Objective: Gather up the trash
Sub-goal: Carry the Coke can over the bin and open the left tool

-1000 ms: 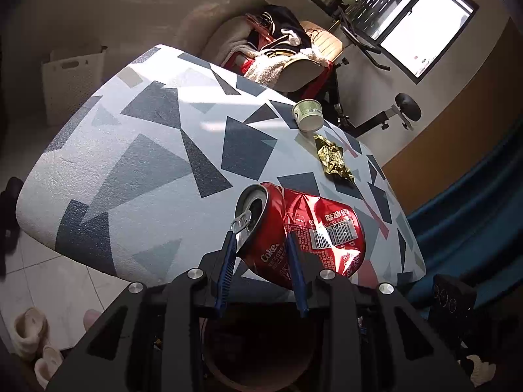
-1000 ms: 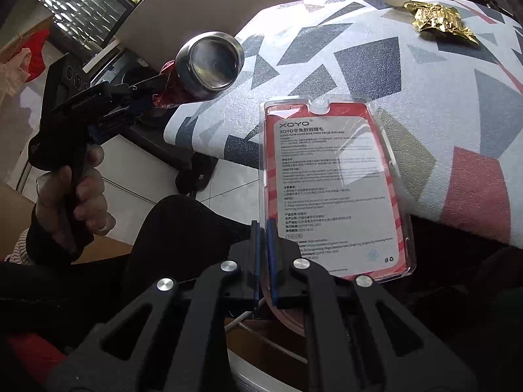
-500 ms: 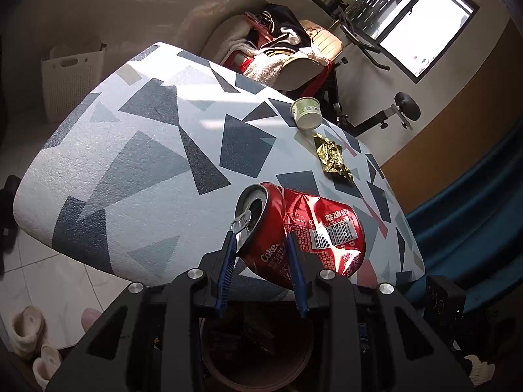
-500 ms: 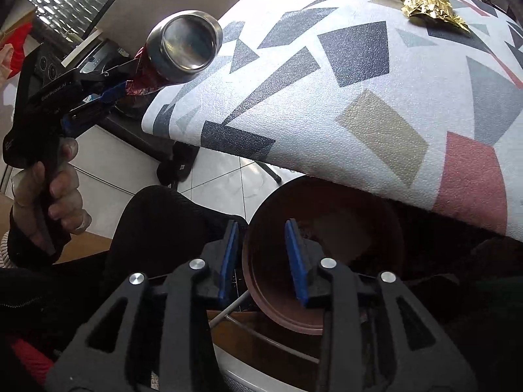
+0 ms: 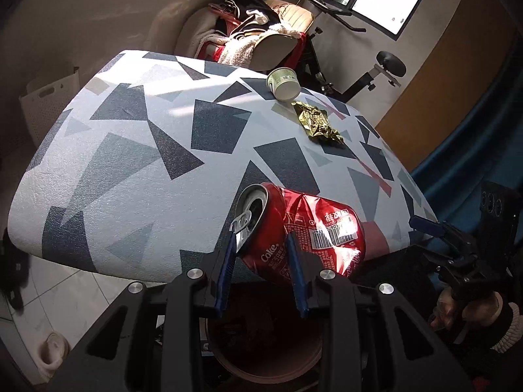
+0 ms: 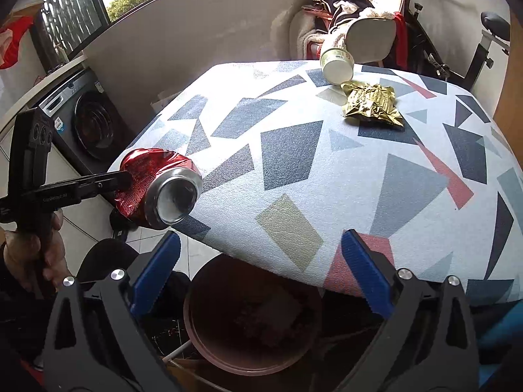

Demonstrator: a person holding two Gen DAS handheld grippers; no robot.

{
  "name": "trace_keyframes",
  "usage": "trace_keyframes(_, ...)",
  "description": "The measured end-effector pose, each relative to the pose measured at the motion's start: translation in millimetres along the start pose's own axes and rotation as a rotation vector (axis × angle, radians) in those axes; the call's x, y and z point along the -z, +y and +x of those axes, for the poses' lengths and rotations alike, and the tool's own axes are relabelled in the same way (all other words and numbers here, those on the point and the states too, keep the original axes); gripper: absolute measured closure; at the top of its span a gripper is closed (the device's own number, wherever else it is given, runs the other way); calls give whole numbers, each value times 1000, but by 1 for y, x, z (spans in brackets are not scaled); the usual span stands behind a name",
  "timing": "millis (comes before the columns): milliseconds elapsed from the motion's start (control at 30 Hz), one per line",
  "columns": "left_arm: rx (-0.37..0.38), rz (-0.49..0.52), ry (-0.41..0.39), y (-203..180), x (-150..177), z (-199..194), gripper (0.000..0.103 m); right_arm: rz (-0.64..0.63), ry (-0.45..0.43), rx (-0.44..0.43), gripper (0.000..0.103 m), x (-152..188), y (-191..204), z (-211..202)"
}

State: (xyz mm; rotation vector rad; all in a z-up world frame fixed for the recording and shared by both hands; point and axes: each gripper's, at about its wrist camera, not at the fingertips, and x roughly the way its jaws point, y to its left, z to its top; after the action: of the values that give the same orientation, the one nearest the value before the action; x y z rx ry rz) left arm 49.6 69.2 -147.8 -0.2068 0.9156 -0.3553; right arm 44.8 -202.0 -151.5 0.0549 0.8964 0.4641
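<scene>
My left gripper [image 5: 261, 245] is shut on a crushed red Coke can [image 5: 313, 228] and holds it in the air at the table's near edge, above a round brown bin [image 5: 261, 359]. The can also shows in the right wrist view [image 6: 160, 186], held by the left gripper [image 6: 124, 176]. My right gripper [image 6: 261, 248] is wide open and empty above the bin [image 6: 251, 313], which has trash inside. A gold crumpled wrapper [image 6: 372, 104] and a tipped paper cup [image 6: 336, 62] lie at the table's far side. The right gripper also shows in the left wrist view [image 5: 434, 232].
The table [image 6: 327, 170] has a white top with grey and red triangles. A chair piled with clothes [image 5: 258, 39] and an exercise bike [image 5: 376, 72] stand behind it. A washing machine [image 6: 85, 121] is at the left. A white laundry basket [image 5: 45, 101] sits on the floor.
My right gripper let go of the red plastic package, which dropped out of sight, then opened wide and tilted up toward the table. My left gripper still holds the can.
</scene>
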Motion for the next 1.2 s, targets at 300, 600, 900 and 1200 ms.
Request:
trace_keyframes(300, -56, 143, 57, -30, 25, 20, 72, 15, -25, 74, 6, 0, -16, -6)
trace_keyframes(600, -67, 222, 89, -48, 39, 32, 72, 15, -37, 96, 6, 0, -22, -8)
trace_keyframes(900, -28, 231, 130, -52, 42, 40, 51, 27, -34, 100, 6, 2, -27, -8)
trace_keyframes(1200, -69, 210, 121, -47, 37, 40, 9, 30, -49, 123, 6, 3, -28, -7)
